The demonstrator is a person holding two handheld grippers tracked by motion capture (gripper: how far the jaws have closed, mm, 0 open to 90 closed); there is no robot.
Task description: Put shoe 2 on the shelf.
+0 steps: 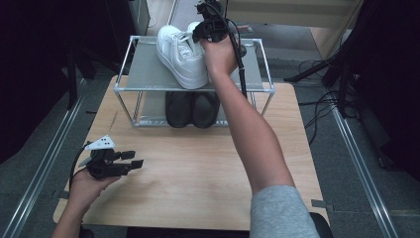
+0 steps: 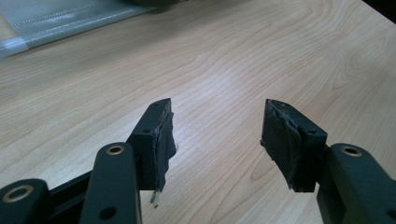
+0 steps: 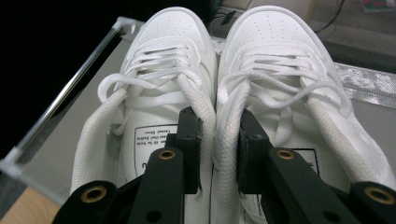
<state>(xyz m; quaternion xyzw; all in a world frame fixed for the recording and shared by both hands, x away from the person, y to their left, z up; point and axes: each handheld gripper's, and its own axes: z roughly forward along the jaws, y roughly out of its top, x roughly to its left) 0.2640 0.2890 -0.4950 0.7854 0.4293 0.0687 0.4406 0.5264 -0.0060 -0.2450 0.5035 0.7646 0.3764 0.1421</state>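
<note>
The tabletop (image 2: 224, 56) is pale wood-grain laminate with a smooth, faintly satin finish. The white sneakers (image 3: 261, 79) look like smooth, matt leather with perforated toes, woven cloth laces and coarse fabric collars, while the black shoes (image 1: 192, 109) have a dull sheen. The rack (image 1: 148, 69) has bright metal tubing and matt grey shelves; each tool (image 2: 217, 135) has matt black plastic with worn rubbery pads.

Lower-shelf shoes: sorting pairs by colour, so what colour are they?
Black; the lower-shelf shoes show best in the high view.

Wooden table (image 1: 198, 178), grey floor (image 1: 29, 148) — dark surroundings
</note>
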